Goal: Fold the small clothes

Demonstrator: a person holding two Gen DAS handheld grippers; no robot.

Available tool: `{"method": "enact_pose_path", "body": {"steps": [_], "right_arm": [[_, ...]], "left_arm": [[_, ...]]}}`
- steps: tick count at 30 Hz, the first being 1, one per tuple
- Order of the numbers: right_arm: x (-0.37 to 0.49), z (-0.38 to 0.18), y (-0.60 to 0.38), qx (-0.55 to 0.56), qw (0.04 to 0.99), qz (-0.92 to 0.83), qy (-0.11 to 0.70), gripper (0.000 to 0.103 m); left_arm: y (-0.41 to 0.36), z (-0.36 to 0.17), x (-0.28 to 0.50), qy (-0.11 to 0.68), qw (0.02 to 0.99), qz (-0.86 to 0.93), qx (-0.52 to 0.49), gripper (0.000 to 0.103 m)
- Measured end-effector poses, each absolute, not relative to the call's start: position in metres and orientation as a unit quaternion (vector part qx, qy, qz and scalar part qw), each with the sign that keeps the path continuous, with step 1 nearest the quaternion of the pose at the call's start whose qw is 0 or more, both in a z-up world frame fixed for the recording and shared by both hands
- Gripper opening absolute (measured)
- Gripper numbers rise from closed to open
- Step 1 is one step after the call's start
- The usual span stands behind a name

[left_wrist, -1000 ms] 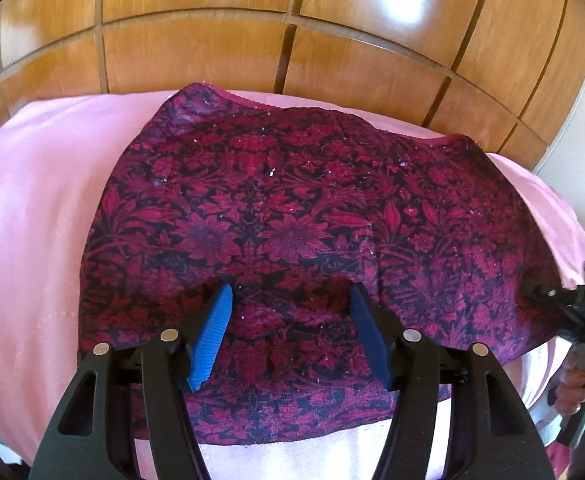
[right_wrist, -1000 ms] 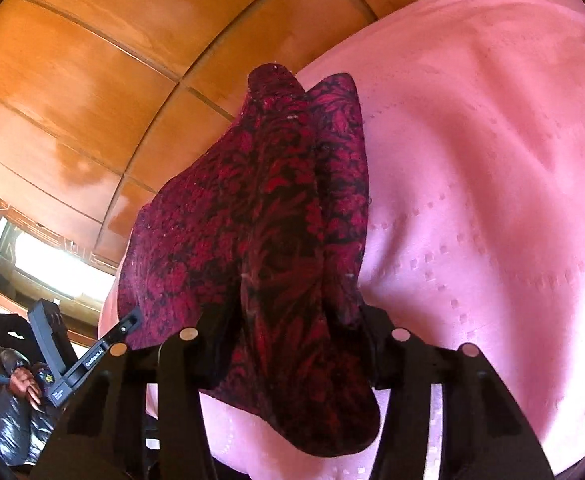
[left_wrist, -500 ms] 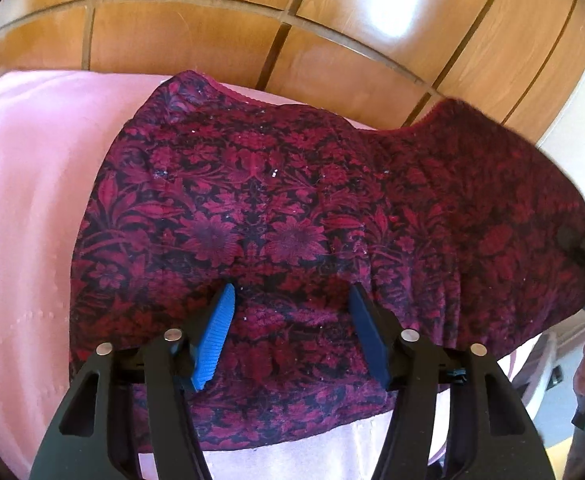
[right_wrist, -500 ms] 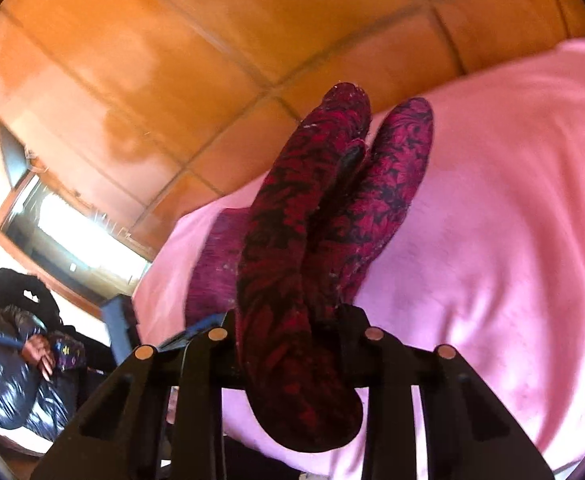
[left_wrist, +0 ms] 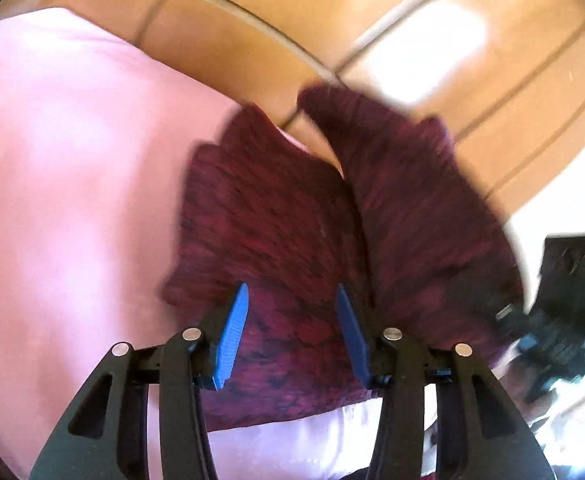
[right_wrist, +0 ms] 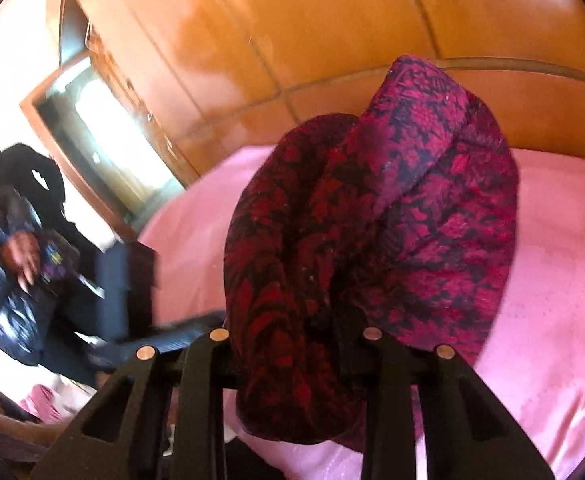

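Note:
A dark red floral garment lies on the pink bedsheet, blurred in the left wrist view. Its right side stands raised in a fold. My left gripper hovers over the near hem. Its blue pads stand apart and the jaws are closing, with cloth lying between them but not pinched. In the right wrist view my right gripper is shut on a thick bunch of the same garment, which hangs over its fingers and hides the pads.
Glossy wooden panels rise behind the bed. A person in a dark jacket sits at the left near a bright doorway. The pink sheet spreads to the right. The right gripper's black body shows at the left view's right edge.
The right gripper has lifted the garment's right side off the sheet and swung it up and over. The left gripper's pads have drawn closer together and it has shifted along the hem.

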State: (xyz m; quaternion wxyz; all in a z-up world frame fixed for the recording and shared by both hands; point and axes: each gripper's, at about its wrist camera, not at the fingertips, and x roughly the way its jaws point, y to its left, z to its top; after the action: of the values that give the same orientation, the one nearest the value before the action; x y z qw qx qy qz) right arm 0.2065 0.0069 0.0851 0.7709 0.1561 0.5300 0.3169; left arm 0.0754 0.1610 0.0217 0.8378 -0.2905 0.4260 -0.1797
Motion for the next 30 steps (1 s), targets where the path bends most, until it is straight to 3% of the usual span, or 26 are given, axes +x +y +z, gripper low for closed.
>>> {"method": "enact_pose_path", "body": {"steps": [7, 9, 18, 20, 21, 23, 24, 30], "right_arm": [[0.185, 0.06, 0.068, 0.027, 0.779, 0.333, 0.53, 0.027], [0.181, 0.052, 0.072, 0.014, 0.783, 0.331, 0.526, 0.027], [0.17, 0.053, 0.074, 0.001, 0.81, 0.328, 0.485, 0.03], [0.165, 0.058, 0.077, 0.005, 0.814, 0.327, 0.48, 0.033], [0.164, 0.062, 0.073, 0.01, 0.815, 0.334, 0.474, 0.044], [0.157, 0.072, 0.067, 0.036, 0.8, 0.365, 0.475, 0.062], [0.155, 0.076, 0.062, 0.05, 0.792, 0.378, 0.477, 0.066], [0.151, 0.103, -0.013, 0.143, 0.789, 0.383, 0.459, 0.065]], "left_arm": [[0.205, 0.064, 0.076, 0.375, 0.832, -0.229, -0.338, 0.045], [0.197, 0.074, 0.086, 0.373, 0.821, -0.264, -0.342, 0.052], [0.118, 0.074, 0.148, 0.474, 0.793, -0.294, -0.244, 0.054], [0.098, 0.072, 0.151, 0.49, 0.801, -0.285, -0.192, 0.023], [0.089, 0.071, 0.152, 0.498, 0.809, -0.27, -0.156, 0.017], [0.088, 0.073, 0.152, 0.499, 0.81, -0.268, -0.151, 0.016], [0.088, 0.075, 0.155, 0.497, 0.813, -0.265, -0.146, 0.016], [0.097, 0.087, 0.148, 0.492, 0.822, -0.251, -0.139, 0.015]]}}
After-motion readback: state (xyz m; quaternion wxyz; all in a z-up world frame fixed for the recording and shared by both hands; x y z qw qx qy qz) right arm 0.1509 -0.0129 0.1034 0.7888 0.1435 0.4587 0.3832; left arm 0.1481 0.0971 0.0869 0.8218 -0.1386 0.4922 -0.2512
